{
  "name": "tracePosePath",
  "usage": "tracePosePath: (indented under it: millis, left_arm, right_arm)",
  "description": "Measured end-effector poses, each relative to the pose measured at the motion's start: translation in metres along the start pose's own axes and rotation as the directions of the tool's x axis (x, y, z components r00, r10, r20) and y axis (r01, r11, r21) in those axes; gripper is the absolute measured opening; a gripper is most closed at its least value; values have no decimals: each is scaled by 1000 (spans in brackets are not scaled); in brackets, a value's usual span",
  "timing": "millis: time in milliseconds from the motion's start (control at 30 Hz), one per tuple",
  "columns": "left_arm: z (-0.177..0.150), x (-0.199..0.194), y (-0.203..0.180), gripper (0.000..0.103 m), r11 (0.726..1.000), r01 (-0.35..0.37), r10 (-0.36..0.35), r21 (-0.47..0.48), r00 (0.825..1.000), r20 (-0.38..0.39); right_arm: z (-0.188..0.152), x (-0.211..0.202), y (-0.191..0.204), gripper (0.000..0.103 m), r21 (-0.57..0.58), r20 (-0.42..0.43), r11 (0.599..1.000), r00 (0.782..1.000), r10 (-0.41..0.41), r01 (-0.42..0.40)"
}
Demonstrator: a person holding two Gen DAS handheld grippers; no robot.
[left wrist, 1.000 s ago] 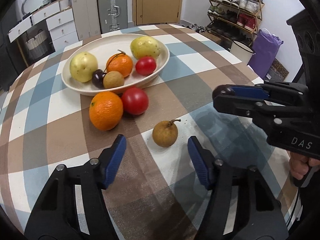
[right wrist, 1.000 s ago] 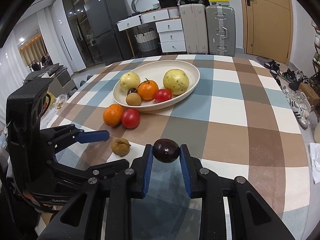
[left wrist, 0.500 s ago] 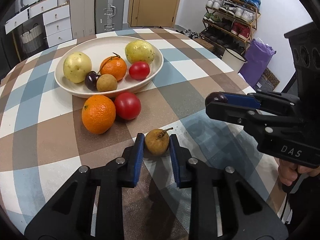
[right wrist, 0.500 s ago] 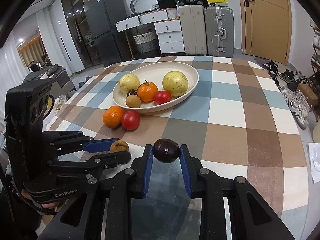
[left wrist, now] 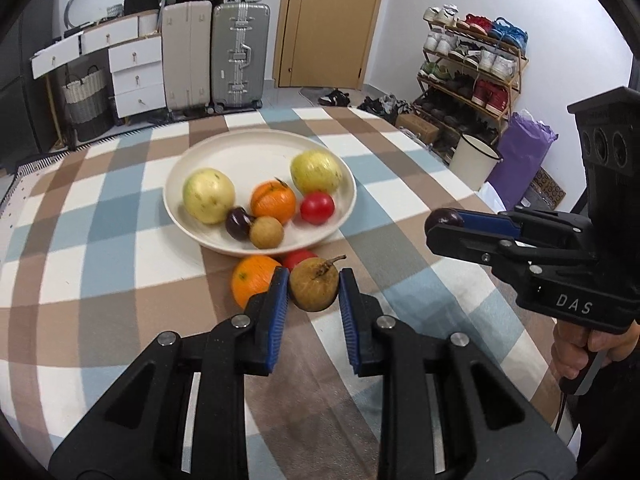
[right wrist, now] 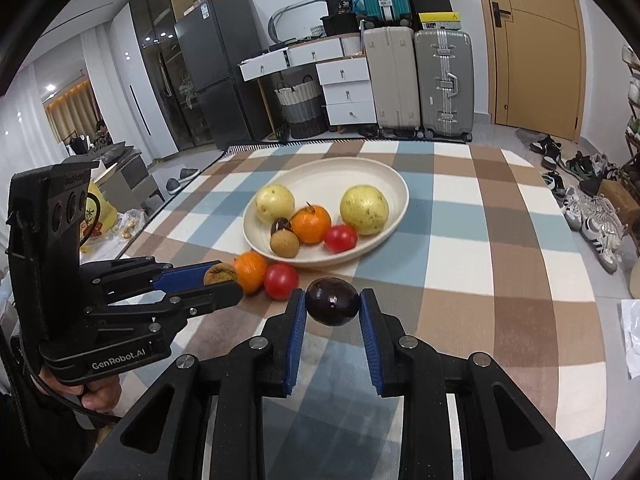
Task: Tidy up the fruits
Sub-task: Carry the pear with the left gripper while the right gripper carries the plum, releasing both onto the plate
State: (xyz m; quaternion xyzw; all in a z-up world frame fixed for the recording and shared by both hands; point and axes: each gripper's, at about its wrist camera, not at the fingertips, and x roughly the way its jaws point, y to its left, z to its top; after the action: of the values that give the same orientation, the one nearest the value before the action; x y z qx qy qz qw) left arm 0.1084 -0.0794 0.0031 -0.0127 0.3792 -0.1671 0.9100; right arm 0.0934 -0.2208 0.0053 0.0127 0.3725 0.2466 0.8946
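Observation:
My left gripper (left wrist: 314, 294) is shut on a small brown pear (left wrist: 315, 283) with a stem, lifted off the checked tablecloth. My right gripper (right wrist: 332, 306) is shut on a dark purple round fruit (right wrist: 332, 301), also held above the table. Ahead of both stands a cream oval bowl (left wrist: 240, 148) with two yellow-green pears, an orange (left wrist: 273, 201), a red tomato (left wrist: 317, 207), a dark plum and a brown kiwi-like fruit. In front of the bowl an orange (right wrist: 251, 266) and a red tomato (right wrist: 281, 281) lie loose on the cloth.
The round table's edges curve away at left and right. Beyond it stand suitcases (left wrist: 239, 54), white drawers, a woven basket, a shoe rack (left wrist: 472, 60) and a white bin (left wrist: 474, 160). A hand (left wrist: 580, 344) grips the right tool's handle.
The left jaws closed on the brown pear and lifted it off the cloth toward the bowl. The right gripper rose a little with the purple fruit still held.

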Motion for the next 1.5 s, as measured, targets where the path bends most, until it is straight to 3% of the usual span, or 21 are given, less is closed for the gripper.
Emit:
tracePosePath:
  millis: [467,933,1333,1500]
  left_arm:
    - [40,-26,30,22,997,-59,62,-40,994,86]
    - [72,7,51,22,994,-85,90,-61,992,89]
    - [97,43,57,23,992,-117,122,-52,989,86]
    - [102,64,62,23,991,-114,119,-70,991,65]
  right_arm:
    - [48,13,10,27,-21,47,998,997,54,-54]
    - [84,50,12,27,17,56,999,997,50,-51]
    - [97,77,-12,27,62,30,997,999,39,-41]
    - [99,88,-22,27,93,19,993,997,71,-72]
